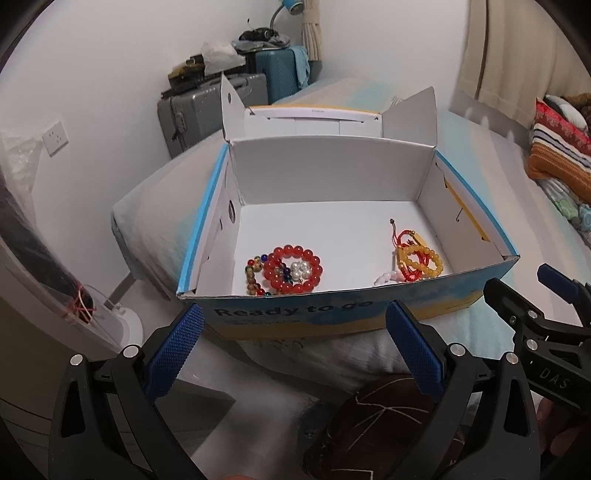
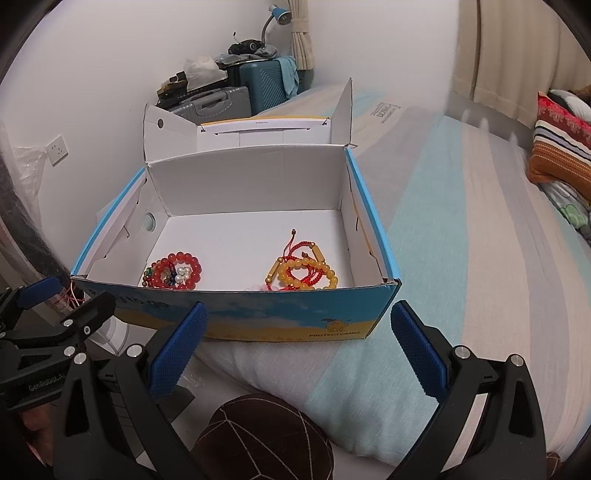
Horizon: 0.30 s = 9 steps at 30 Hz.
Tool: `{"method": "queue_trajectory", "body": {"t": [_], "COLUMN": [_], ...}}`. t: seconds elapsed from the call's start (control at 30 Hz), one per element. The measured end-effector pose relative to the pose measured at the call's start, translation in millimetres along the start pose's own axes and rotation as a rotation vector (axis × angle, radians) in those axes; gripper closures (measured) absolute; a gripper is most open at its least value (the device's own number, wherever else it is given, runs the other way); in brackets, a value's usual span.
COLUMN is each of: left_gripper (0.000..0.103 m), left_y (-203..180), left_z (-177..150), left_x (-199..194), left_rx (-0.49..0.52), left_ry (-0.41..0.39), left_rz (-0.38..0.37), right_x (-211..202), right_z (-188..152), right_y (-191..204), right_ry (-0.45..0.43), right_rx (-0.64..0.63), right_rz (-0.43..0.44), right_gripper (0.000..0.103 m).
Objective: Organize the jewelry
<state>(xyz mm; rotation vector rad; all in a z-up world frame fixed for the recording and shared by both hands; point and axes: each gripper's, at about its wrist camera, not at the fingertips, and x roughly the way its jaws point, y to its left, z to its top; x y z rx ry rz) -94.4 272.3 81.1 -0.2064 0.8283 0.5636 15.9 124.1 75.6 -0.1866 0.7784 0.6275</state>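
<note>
Here, box (image 2: 295, 321) sits on striped bed (image 2: 461, 240) near wall (image 2: 110, 74).

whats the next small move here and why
Probably lower the right tongs over the box's near wall toward the yellow bead bracelet. Both tongs are open and empty outside the box, and that bracelet lies tangled with the red cord bracelet on the right side.

A bed (image 2: 461, 229) with striped pale bedding fills the room beside a white wall (image 2: 110, 55) with a socket (image 2: 57, 149), while grey and teal suitcases (image 2: 266, 86), a blue lamp (image 2: 279, 14) and beige curtains (image 2: 495, 51) stand behind.
</note>
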Motion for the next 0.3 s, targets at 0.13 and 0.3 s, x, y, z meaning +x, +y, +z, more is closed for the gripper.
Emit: {"method": "queue_trajectory", "body": {"t": [0.13, 0.3], "left_gripper": [0.006, 0.006], "left_y": [-0.6, 1.4], "left_z": [1.7, 0.3], "left_x": [2.0, 2.8], "left_rx": [0.004, -0.008], "left_ry": [0.018, 0.028], "left_rz": [-0.015, -0.019], "right_x": [-0.2, 0.0], "right_z": [0.2, 0.0], "right_y": [-0.5, -0.4], "right_ry": [-0.002, -0.002], "right_rx": [0.0, -0.001], "right_rz": [0.001, 0.0], "right_gripper": [0.008, 0.008]}}
